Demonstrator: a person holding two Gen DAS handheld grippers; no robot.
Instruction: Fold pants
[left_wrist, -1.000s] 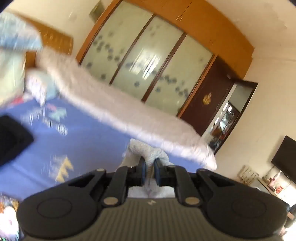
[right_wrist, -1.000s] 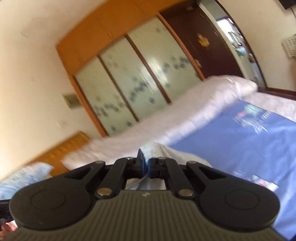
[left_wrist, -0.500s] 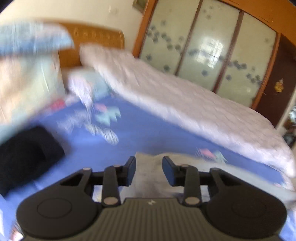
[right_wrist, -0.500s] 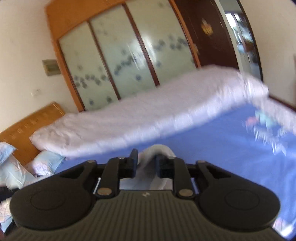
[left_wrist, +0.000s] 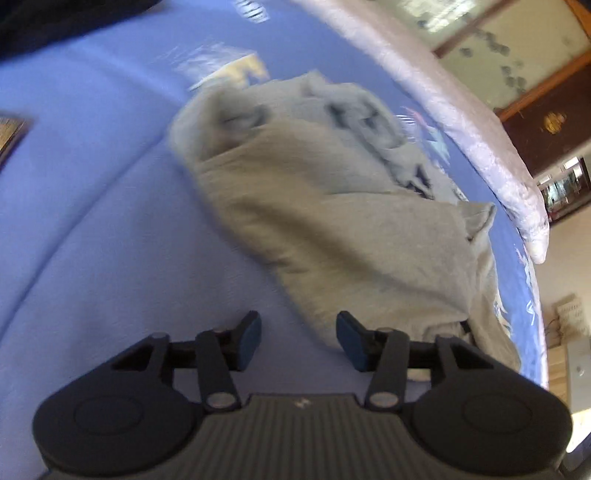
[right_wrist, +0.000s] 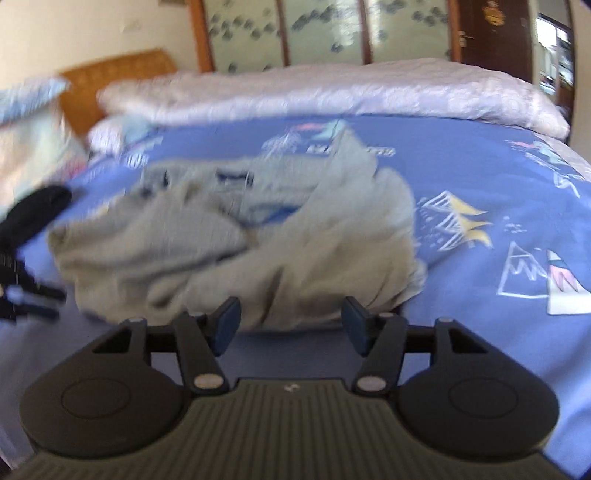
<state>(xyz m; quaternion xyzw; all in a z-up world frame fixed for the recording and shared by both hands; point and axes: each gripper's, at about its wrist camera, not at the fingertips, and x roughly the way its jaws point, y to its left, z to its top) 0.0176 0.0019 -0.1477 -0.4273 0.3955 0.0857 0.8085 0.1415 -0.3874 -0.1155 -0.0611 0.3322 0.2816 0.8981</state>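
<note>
Jaws: both spread, empty | grey pants (left_wrist: 332, 221) bunched on blue sheet (left_wrist: 92, 184) | advise: I flatten first (creases heavy), then pinch waistband corners.

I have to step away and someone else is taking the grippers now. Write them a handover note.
Left gripper: open, holding nothing, at the near edge of the grey pants.
Right gripper: open, holding nothing, just short of the pants' near edge.
The pants lie in a loose, crumpled heap on the blue bedsheet, with a dark garment off to the left on the bed.
Done: nothing that reads as a neat fold; the pants are bunched and creased.
Left: spread them flat, align the legs, then fold.
</note>
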